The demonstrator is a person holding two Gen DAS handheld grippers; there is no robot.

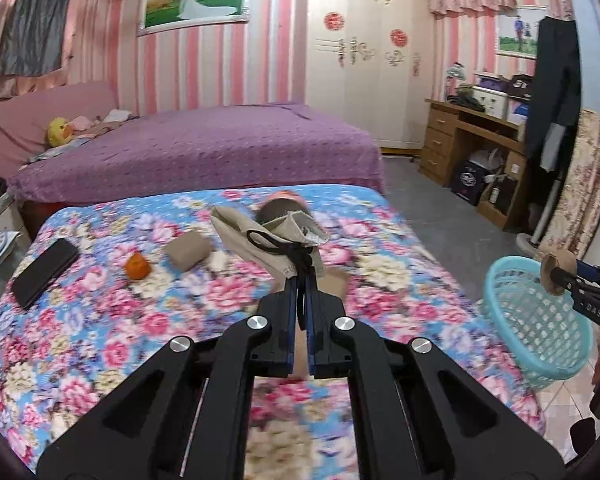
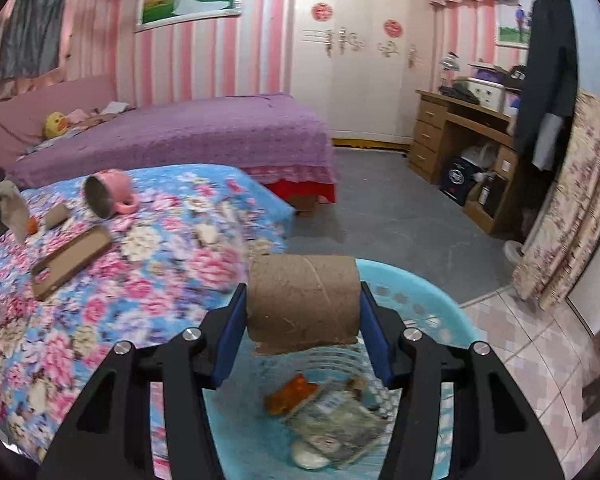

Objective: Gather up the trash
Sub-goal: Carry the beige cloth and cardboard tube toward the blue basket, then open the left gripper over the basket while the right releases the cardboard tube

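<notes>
Home bedroom, seemingly: beds point(image 1: 220, 148), wardrobe point(image 1: 364, 60), desk point(image 1: 468, 140)

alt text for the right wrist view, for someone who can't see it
The right gripper holds a cardboard tube over a blue basket with trash already inside. To its left, a floral bedspread carries a pink mug on its side.

The blue basket point(image 2: 412, 292) stands open-topped beside the floral bed point(image 2: 100, 300). Trash point(image 2: 332, 412) covers only its bottom; grey floor point(image 2: 380, 220) beyond lies bare.

A floral bedspread point(image 2: 100, 300) bears a tipped pink mug point(image 2: 110, 194); a brown phone case point(image 2: 70, 262); a black phone point(image 1: 44, 272); an orange peel point(image 1: 137, 266).
</notes>
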